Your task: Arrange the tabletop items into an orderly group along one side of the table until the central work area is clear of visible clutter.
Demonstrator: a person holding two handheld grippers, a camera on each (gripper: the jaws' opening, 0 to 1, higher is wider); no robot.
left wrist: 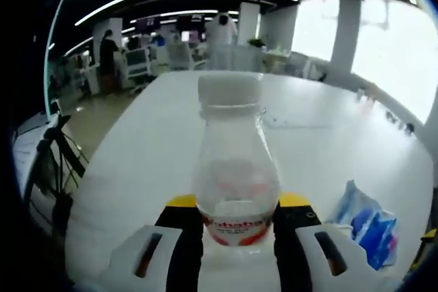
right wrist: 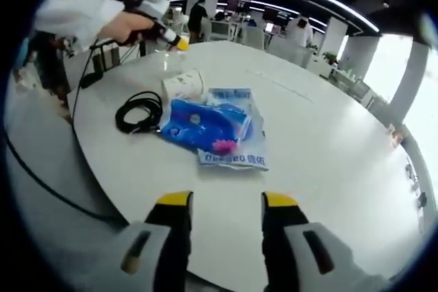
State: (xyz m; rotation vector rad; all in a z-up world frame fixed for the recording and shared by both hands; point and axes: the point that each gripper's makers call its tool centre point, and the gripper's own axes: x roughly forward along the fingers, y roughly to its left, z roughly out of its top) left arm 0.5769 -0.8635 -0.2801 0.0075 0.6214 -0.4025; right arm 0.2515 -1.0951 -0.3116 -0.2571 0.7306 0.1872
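Each gripper is built of two black jaws capped with yellow tips, set on white moulded housings in which a dark slanted slot is cut; this is seen on the left gripper [left wrist: 237,211] and the right gripper [right wrist: 226,204] alike. Far ahead and to the left of the right gripper, a white sleeve [right wrist: 72,8] is worn by the person.

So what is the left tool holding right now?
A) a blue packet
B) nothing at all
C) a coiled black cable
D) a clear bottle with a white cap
D: in the left gripper view the left tool has its jaws pressed against both sides of the clear bottle, whose white cap is on top; the blue packet lies on the table off to the side.
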